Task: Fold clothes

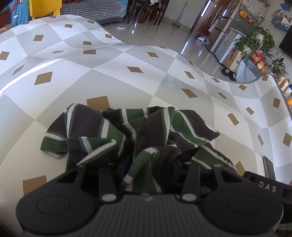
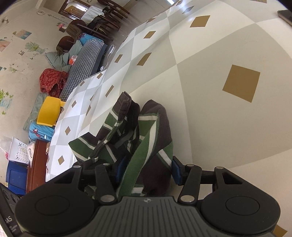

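A crumpled striped shirt [image 1: 127, 134], dark brown with green and white stripes, lies bunched on the checked tablecloth [image 1: 127, 85]. My left gripper [image 1: 148, 169] is right over its near edge; its jaws stand apart with cloth bunched between them, and the fingertips are hidden in the folds. In the right wrist view the same shirt [image 2: 146, 131] rises in a heap between my right gripper's [image 2: 147, 169] blue pads [image 2: 176, 172]. Those jaws stand wide apart around a thick fold, and I cannot tell if they pinch it.
The cloth is white and grey with tan diamonds. A dark phone [image 1: 269, 166] lies at the table's right side, also at the top right of the right wrist view [image 2: 285, 15]. A yellow chair [image 2: 49, 111], a sofa [image 2: 82, 67] and dining chairs stand beyond the table.
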`<state>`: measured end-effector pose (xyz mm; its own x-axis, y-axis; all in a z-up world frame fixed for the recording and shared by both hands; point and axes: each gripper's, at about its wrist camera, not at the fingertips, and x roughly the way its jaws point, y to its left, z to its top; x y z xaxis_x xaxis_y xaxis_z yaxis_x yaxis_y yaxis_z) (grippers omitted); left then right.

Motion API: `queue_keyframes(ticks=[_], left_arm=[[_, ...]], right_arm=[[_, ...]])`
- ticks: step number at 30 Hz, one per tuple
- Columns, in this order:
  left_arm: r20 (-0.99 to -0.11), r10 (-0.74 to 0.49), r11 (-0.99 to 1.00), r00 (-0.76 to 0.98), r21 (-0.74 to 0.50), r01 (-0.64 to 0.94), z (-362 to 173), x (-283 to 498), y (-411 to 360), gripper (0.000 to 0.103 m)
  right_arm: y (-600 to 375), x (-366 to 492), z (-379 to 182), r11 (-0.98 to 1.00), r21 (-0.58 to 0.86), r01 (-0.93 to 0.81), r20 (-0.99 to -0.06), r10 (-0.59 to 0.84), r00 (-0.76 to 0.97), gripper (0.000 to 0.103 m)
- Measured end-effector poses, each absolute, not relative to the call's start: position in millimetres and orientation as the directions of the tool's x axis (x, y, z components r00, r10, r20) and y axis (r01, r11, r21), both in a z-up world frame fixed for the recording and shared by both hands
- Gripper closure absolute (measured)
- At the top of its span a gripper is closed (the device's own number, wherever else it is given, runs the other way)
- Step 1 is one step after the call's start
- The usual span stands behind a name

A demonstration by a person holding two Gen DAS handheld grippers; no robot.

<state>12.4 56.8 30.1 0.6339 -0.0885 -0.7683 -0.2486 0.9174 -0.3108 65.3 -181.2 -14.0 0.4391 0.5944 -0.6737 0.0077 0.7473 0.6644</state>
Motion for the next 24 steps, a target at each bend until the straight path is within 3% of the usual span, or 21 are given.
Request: queue_keyframes(ticks=[3, 6, 11, 24], left_arm=[[-0.765, -0.076, 0.919, 0.639, -0.302, -0.253, 31, 11, 55, 0.061], [-0.763, -0.061, 0.921, 0.644, -0.292, -0.258, 33, 9, 53, 0.064], [-0.752, -0.032, 0.922, 0.658, -0.276, -0.271, 43, 5, 50, 0.069], [-0.670, -0.004, 0.913, 0.743, -0.305, -0.270, 100, -6, 50, 0.069]], right_arm=[[-178, 62, -11, 0.766, 0.643, -0.026, -0.677, 0.583, 0.449, 0.082], [-178, 59, -3, 0.769, 0.636, -0.071, -0.659, 0.589, 0.468, 0.090], [-184, 54, 19, 0.741, 0.652, -0.161, -0.581, 0.624, 0.522, 0.092], [-233, 34, 91, 0.707, 0.651, -0.276, -0.344, 0.598, 0.724, 0.092]])
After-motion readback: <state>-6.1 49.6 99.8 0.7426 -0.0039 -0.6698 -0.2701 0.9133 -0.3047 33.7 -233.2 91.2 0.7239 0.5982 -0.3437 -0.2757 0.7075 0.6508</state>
